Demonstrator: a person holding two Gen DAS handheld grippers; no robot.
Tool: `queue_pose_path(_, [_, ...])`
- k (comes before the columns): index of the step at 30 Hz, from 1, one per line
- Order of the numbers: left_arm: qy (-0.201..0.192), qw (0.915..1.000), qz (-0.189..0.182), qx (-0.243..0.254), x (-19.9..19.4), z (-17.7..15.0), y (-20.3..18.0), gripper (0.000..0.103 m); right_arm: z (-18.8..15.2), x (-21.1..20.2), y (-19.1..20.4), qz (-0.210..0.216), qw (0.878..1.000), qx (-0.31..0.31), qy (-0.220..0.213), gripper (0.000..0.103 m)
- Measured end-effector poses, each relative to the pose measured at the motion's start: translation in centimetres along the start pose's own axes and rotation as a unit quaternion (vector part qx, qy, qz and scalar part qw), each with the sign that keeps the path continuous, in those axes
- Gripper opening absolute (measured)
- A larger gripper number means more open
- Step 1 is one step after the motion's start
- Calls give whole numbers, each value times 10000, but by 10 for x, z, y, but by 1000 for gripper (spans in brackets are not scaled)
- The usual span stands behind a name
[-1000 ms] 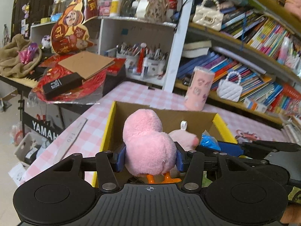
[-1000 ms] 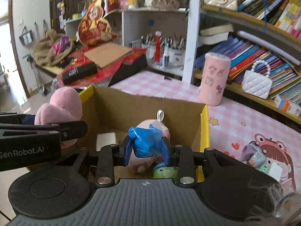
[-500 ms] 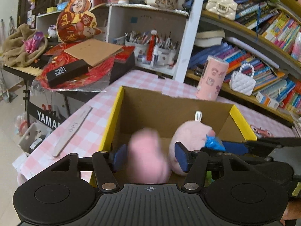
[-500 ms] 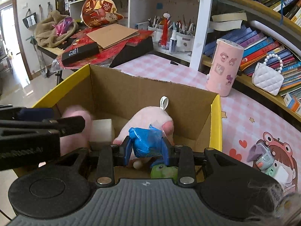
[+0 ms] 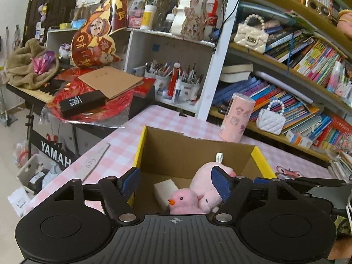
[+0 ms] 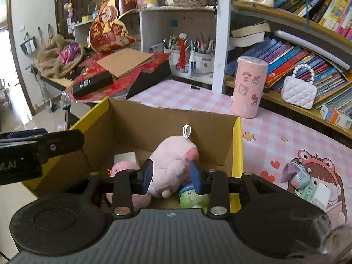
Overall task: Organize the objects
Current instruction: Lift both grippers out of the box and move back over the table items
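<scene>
A cardboard box with yellow rims (image 5: 140,147) (image 6: 238,145) stands on the pink checked table. In it lie a pink plush chick (image 5: 183,201) (image 6: 123,167), a larger pink plush pig (image 5: 205,176) (image 6: 173,156), a white block (image 5: 164,190) (image 6: 125,156) and a green toy with a blue cap (image 6: 192,197). My left gripper (image 5: 176,183) is open and empty above the box's near left part. My right gripper (image 6: 171,176) is open and empty above the pig. The blue wrapped thing it held is out of sight.
A pink cylinder (image 5: 237,117) (image 6: 248,87) stands behind the box. A grey ruler (image 5: 95,161) lies on the table's left edge. Small toys (image 6: 308,187) lie on the cartoon mat at right. Bookshelves and pen cups stand behind; a cluttered keyboard at left.
My left gripper opened and the pink chick dropped into the box. My right gripper opened and let go of the blue wrapped thing. Both grippers rose a little.
</scene>
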State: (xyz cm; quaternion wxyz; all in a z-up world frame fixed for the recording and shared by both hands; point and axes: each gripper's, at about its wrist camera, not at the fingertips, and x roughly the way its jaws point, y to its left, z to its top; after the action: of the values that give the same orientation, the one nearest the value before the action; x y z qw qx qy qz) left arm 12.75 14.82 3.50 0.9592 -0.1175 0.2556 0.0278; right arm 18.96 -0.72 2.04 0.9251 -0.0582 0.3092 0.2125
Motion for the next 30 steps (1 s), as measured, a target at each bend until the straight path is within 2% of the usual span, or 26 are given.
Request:
queue_pose_path(8, [-122,9999,-57,-8,-44,-9,9,73,-11,-52,15,-387,9975,104,-575,35])
queue_pose_path(11, [-122,9999,13,11,-61,-17,13,80,-23,-70,20,-450,9968,167,-639,35])
queue_pose_path(21, [260,9994,161,180,-99,-63,20,80,-86,-111,41,-474,9981,337,-204,38])
queue_pose_path(30, [647,9970,-26,418,-116,-100,6,82,-145,-145,44,-900,9935,666,185,42])
